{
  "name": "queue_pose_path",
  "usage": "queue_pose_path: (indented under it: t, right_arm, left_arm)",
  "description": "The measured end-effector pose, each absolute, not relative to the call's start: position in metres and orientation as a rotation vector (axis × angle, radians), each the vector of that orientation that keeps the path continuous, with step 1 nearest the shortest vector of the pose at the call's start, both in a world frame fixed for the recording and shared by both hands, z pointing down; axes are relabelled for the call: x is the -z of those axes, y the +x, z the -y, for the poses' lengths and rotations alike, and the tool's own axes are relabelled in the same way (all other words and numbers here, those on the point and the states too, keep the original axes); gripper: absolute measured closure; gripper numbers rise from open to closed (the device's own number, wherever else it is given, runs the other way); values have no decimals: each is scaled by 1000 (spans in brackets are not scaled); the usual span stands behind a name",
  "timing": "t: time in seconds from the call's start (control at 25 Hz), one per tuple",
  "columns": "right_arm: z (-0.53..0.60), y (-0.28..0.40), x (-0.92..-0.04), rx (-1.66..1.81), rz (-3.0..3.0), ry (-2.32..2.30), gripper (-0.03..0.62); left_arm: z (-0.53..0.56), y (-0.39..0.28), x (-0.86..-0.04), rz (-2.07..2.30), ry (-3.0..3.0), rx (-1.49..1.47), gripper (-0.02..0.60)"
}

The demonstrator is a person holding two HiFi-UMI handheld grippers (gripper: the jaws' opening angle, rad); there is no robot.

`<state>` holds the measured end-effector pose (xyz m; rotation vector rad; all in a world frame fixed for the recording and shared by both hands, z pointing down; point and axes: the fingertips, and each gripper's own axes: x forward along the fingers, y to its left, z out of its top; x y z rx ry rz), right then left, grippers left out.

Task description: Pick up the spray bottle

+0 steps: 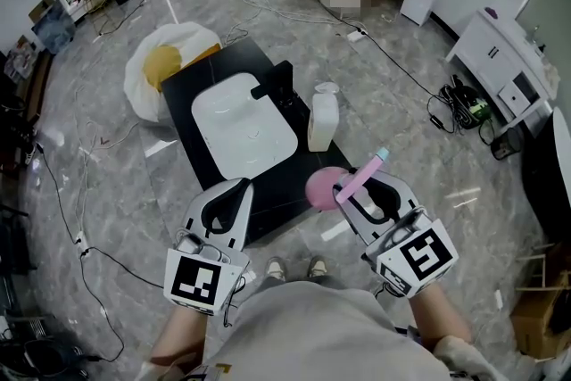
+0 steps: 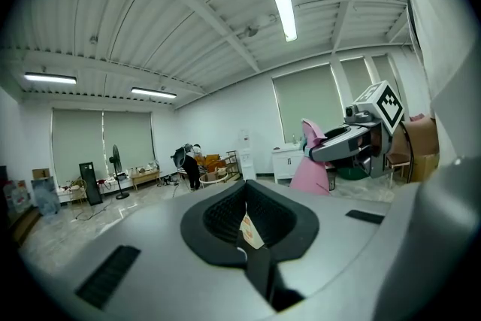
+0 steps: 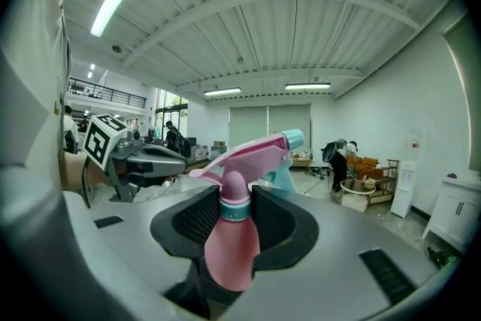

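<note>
The pink spray bottle (image 1: 321, 189) with its pale blue nozzle hangs in the air in front of me, above the floor just off the black table's near right corner. My right gripper (image 1: 355, 194) is shut on the bottle's neck. In the right gripper view the bottle (image 3: 229, 244) stands upright between the two pads, its trigger head pointing away over my right gripper (image 3: 236, 216). My left gripper (image 1: 234, 190) is held level beside it on the left, shut with nothing in it. In the left gripper view its jaws meet at my left gripper (image 2: 246, 228), and the bottle (image 2: 310, 171) shows at the right.
A low black table (image 1: 192, 94) carries a white tray (image 1: 243, 128), a black block (image 1: 277, 83) and a white jug (image 1: 322, 120). A white and yellow bag (image 1: 165, 60) lies behind it. Cables cross the floor; a white cabinet (image 1: 500, 58) stands far right.
</note>
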<state>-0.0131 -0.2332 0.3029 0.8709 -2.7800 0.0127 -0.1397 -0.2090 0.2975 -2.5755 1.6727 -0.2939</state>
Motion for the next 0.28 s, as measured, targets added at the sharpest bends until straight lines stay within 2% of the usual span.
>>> queue_pose_path:
  t: [0.28]
  right_arm:
    - [225,-23,-299,-17,2809,812,433]
  left_arm:
    - [205,-136,-296,-1675,-2562,315,561]
